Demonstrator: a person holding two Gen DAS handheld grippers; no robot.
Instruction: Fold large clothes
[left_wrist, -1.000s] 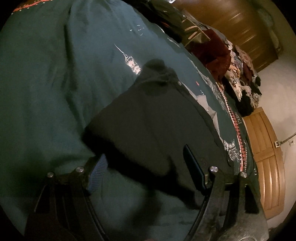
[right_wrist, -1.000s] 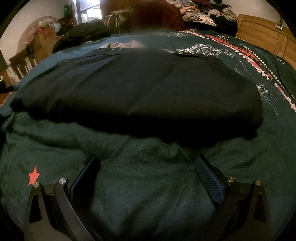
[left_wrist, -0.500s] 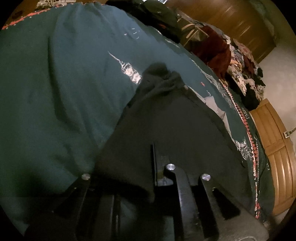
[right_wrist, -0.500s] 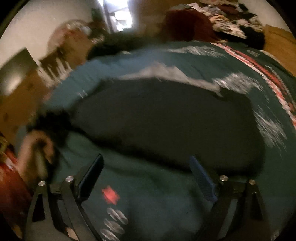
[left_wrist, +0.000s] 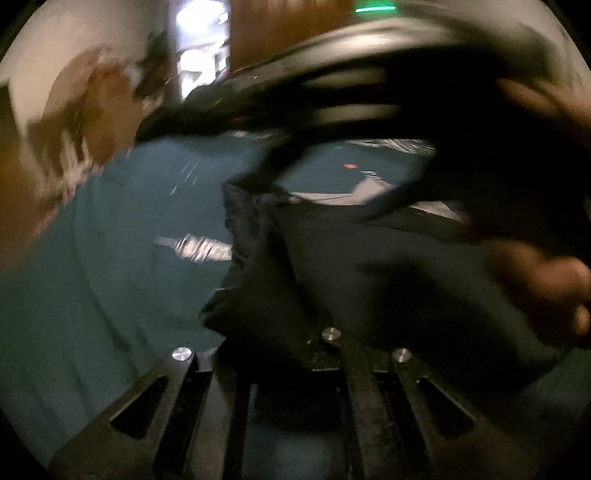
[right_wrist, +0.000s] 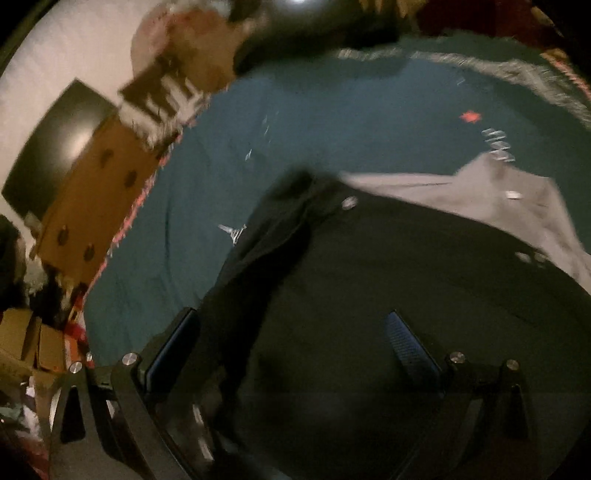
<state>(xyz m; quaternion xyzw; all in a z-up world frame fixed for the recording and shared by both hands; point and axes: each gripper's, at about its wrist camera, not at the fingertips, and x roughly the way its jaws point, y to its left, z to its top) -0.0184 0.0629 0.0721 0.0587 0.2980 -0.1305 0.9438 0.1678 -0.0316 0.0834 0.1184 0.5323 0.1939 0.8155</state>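
A folded black garment (left_wrist: 369, 273) lies on a teal bedspread (left_wrist: 140, 229). My left gripper (left_wrist: 273, 350) is shut on the garment's near corner, and the cloth bunches up from the jaws. In the right wrist view the garment (right_wrist: 406, 280) fills the lower right, with a grey inner layer (right_wrist: 498, 192) showing at its far edge. My right gripper (right_wrist: 295, 343) is open and sits over the garment's left edge, touching nothing that I can see. The right hand and its gripper (left_wrist: 517, 166) pass blurred across the left wrist view.
The teal bedspread (right_wrist: 295, 129) has white prints and a red star (right_wrist: 471, 117). A wooden dresser (right_wrist: 96, 192) and a dark screen (right_wrist: 55, 147) stand past the bed's left edge. Cardboard boxes (right_wrist: 26, 343) and clutter sit on the floor at lower left.
My left gripper closed on the garment's corner and lifted it, swinging toward the room. My right gripper stayed open and moved left over the garment's left edge.
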